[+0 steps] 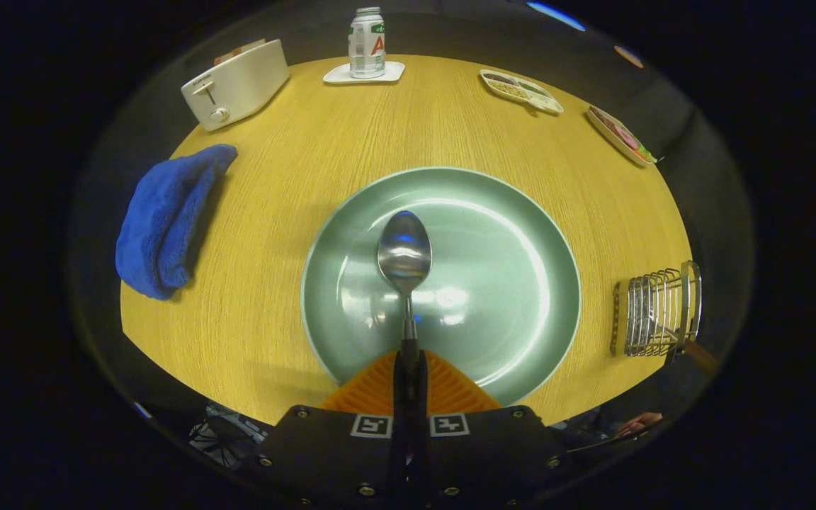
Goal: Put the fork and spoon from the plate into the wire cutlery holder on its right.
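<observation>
Spoon (404,251) clamped in jaws, over plate (521,234)

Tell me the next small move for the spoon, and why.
Probably swing the spoon to the right toward the holder. The tongs are shut on its handle, with the bowl ahead of them over the plate, and the holder stands on the table to the plate's right, with a handle already sticking out of it.

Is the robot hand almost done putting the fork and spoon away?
About halfway, it looks. A wooden handle already sticks out of the wire cutlery holder, probably the fork. The gripper has its fingers shut on the spoon, held over the plate. Left: carry the spoon over and drop it in the holder.
</observation>
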Motion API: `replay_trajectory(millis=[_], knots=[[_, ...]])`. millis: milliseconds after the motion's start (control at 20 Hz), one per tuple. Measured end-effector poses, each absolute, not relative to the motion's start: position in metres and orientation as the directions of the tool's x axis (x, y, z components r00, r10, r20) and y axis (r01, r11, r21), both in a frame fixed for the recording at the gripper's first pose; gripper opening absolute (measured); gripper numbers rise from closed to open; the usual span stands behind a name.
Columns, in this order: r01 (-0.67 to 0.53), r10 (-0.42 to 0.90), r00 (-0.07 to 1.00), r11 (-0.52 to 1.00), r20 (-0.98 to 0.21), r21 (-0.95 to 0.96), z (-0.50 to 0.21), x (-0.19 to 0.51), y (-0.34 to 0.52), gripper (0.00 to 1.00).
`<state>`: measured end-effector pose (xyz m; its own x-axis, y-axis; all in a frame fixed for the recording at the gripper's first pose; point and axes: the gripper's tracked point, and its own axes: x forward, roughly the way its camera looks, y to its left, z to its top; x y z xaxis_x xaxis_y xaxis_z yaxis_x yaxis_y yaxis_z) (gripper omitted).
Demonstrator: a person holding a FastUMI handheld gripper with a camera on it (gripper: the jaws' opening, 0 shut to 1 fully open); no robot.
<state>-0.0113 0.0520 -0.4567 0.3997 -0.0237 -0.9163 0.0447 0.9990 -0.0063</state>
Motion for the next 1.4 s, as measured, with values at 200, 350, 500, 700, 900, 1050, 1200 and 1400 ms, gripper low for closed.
replay_trajectory(millis=[200, 350, 500, 700, 900, 1050, 1200, 1400], knots=[[0.066, -0.063, 0.431, 0.997, -0.900, -0.038, -0.439, -0.011, 0.044, 0.05], [0.093, -0.098, 0.477, 0.994, -0.873, -0.061, -0.418, -0.004, 0.035, 0.05], [0.126, -0.145, 0.511, 0.988, -0.847, -0.094, -0.391, -0.001, 0.021, 0.05], [0.216, -0.194, 0.540, 0.972, -0.819, -0.088, -0.358, -0.002, -0.002, 0.05], [0.341, -0.259, 0.525, 0.937, -0.811, -0.079, -0.334, -0.011, -0.039, 0.05], [0.442, -0.331, 0.473, 0.891, -0.817, -0.105, -0.322, -0.028, -0.077, 0.05], [0.545, -0.352, 0.416, 0.835, -0.838, -0.080, -0.323, -0.040, -0.104, 0.05], [0.640, -0.340, 0.341, 0.767, -0.876, -0.049, -0.333, -0.059, -0.128, 0.05]])
